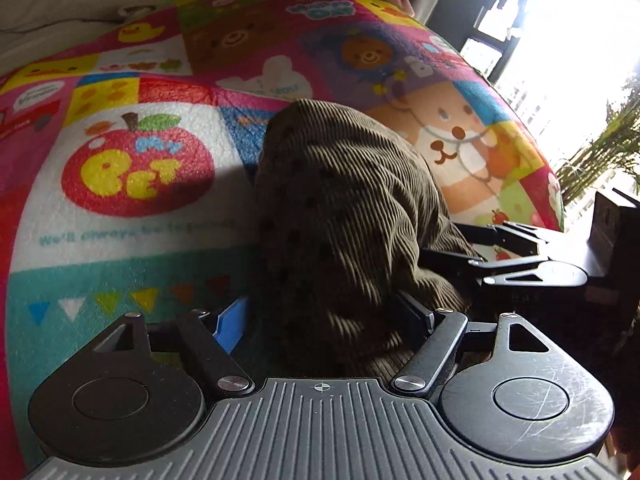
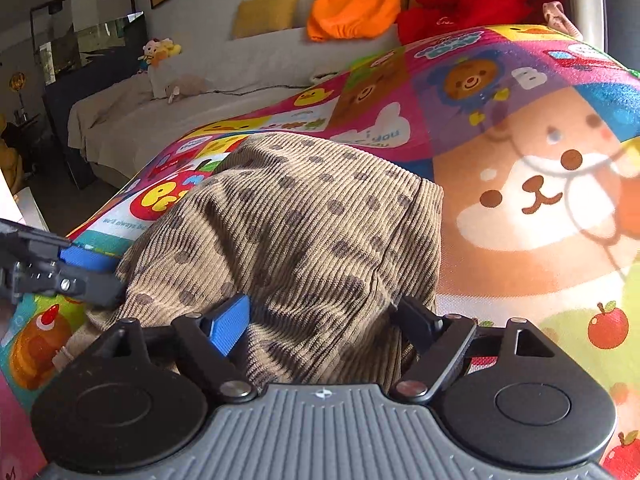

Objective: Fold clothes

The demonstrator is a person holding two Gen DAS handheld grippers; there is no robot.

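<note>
A brown corduroy garment with dark dots [image 2: 304,224] is lying in a folded, rumpled heap on a bright patchwork blanket [image 2: 520,208] that is covering the work surface, its cartoon squares showing a bear, ducks and a red apple. In the right wrist view the right gripper [image 2: 324,320] is sitting low over the near edge of the garment with its jaws standing wide apart; the blue pad [image 2: 230,324] on one finger and the black finger opposite are flanking a ridge of the cloth, and the fabric is lying between them without being visibly pinched. In the left wrist view the left gripper [image 1: 320,320] is likewise spread wide, its fingers sitting on either side of the near end of the garment [image 1: 340,208], which is looking darker here in shadow; the cloth is bunching up between the fingers, but the pads are not pressing on it. Each gripper is showing at the edge of the other's view, close beside the garment, so the two are working at the same near end of the heap. Beyond the blanket a pale sofa [image 2: 224,92] is holding an orange cushion [image 2: 354,2], a red cushion [image 2: 472,0] and a small soft toy [image 2: 158,50].
</note>
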